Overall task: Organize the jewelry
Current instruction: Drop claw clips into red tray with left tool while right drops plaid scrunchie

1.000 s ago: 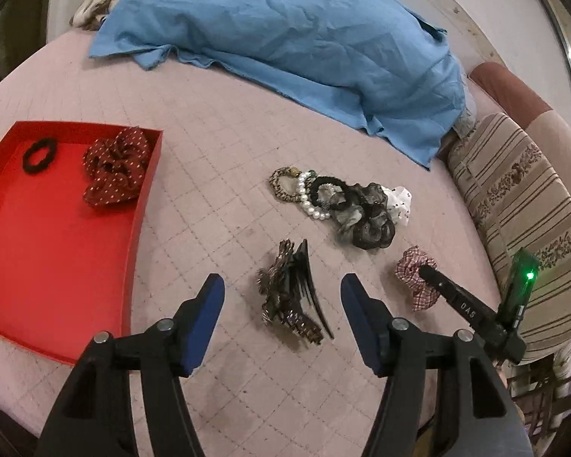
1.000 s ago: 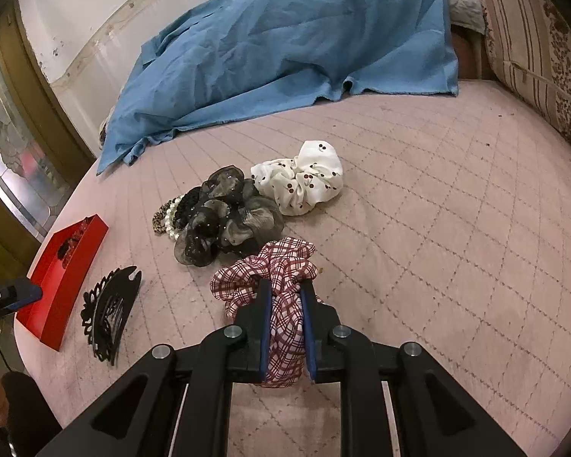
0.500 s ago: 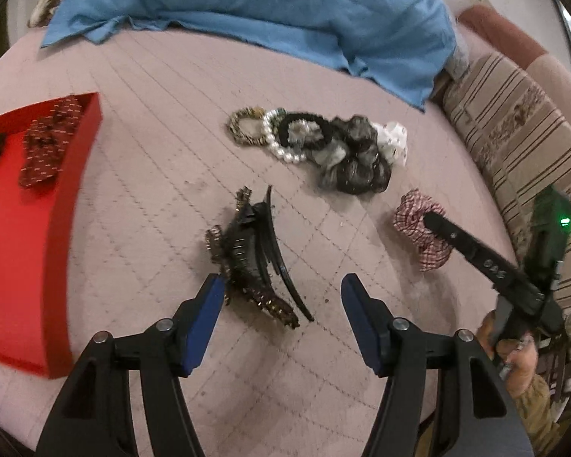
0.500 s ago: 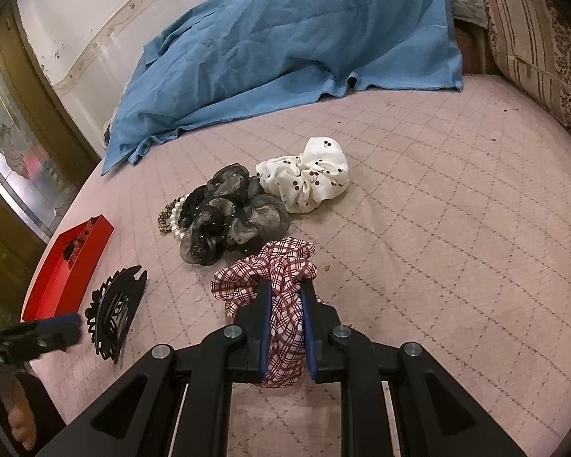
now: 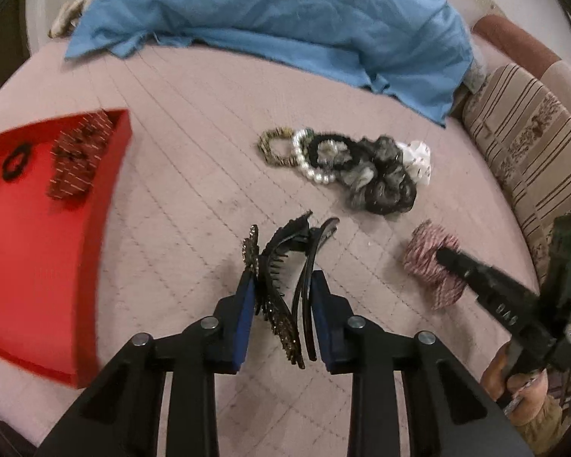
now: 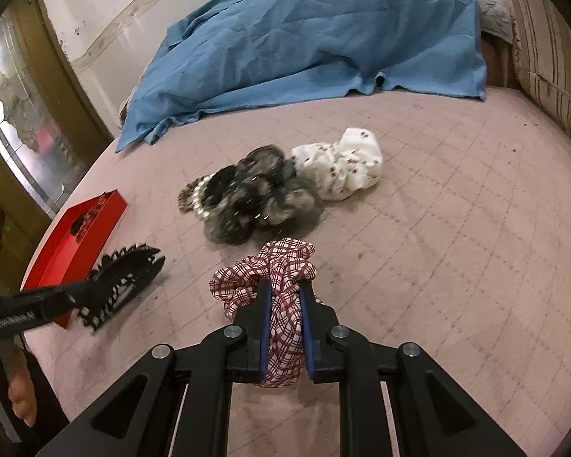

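My left gripper (image 5: 282, 285) is shut on the black and gold hair clips (image 5: 281, 266), which show in the right wrist view (image 6: 122, 282) too. My right gripper (image 6: 284, 293) is shut on the red plaid scrunchie (image 6: 270, 266), also seen in the left wrist view (image 5: 432, 262). A pile of a grey scrunchie (image 5: 380, 179), white scrunchie (image 6: 342, 163), pearl bracelet (image 5: 316, 169) and beaded bracelet (image 5: 274, 148) lies on the pink bedspread. The red tray (image 5: 26, 243) at left holds a dotted scrunchie (image 5: 80, 160) and a black hair tie (image 5: 15, 158).
A blue cloth (image 5: 285, 19) covers the far side of the bed. A striped cushion (image 5: 533, 144) lies along the right edge. A door or window frame (image 6: 30, 122) stands at left in the right wrist view.
My left gripper moved onto the hair clips and closed on them. My right gripper stays shut on the plaid scrunchie and has barely moved.
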`<state>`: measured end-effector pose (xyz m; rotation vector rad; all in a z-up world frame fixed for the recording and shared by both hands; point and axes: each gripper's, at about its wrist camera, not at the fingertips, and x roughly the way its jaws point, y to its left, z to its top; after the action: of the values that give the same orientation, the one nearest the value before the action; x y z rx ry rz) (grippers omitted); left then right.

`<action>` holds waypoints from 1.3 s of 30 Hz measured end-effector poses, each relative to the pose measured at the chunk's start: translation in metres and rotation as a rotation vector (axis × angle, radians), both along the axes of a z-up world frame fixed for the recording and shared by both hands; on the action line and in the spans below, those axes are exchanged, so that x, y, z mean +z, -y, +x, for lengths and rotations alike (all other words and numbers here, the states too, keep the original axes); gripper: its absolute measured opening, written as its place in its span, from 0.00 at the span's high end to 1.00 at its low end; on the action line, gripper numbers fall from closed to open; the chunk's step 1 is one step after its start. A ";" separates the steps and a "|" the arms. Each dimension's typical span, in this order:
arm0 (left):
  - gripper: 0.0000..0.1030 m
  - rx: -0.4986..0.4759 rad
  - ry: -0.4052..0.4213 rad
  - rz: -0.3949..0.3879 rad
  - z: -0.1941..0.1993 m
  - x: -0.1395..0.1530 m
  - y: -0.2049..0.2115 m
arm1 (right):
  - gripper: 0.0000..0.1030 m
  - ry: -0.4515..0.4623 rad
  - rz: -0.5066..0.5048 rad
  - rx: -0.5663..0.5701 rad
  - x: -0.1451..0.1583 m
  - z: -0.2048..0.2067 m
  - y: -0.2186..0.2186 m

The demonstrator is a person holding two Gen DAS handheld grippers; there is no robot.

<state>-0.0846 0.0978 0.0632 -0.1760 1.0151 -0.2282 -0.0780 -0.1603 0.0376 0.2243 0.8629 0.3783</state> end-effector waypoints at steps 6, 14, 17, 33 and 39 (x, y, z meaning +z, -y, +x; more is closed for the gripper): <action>0.74 0.043 0.063 -0.027 -0.017 0.023 -0.033 | 0.85 -0.025 0.068 0.009 0.005 -0.022 -0.012; 0.76 0.173 0.139 -0.080 -0.025 0.042 -0.103 | 0.85 -0.028 0.098 0.071 0.030 -0.036 -0.046; 0.76 0.217 0.159 -0.105 -0.026 0.044 -0.130 | 0.85 -0.029 0.101 0.107 0.041 -0.035 -0.066; 0.76 0.481 0.198 -0.135 -0.022 0.033 -0.267 | 0.85 -0.019 0.026 0.369 0.080 -0.008 -0.240; 0.76 0.534 0.156 -0.084 -0.018 0.014 -0.287 | 0.85 -0.049 -0.012 0.415 0.068 0.002 -0.294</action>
<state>-0.1022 0.3852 0.0773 -0.4893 0.7717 0.2003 -0.0756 0.1338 0.1060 0.0413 0.9601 0.7562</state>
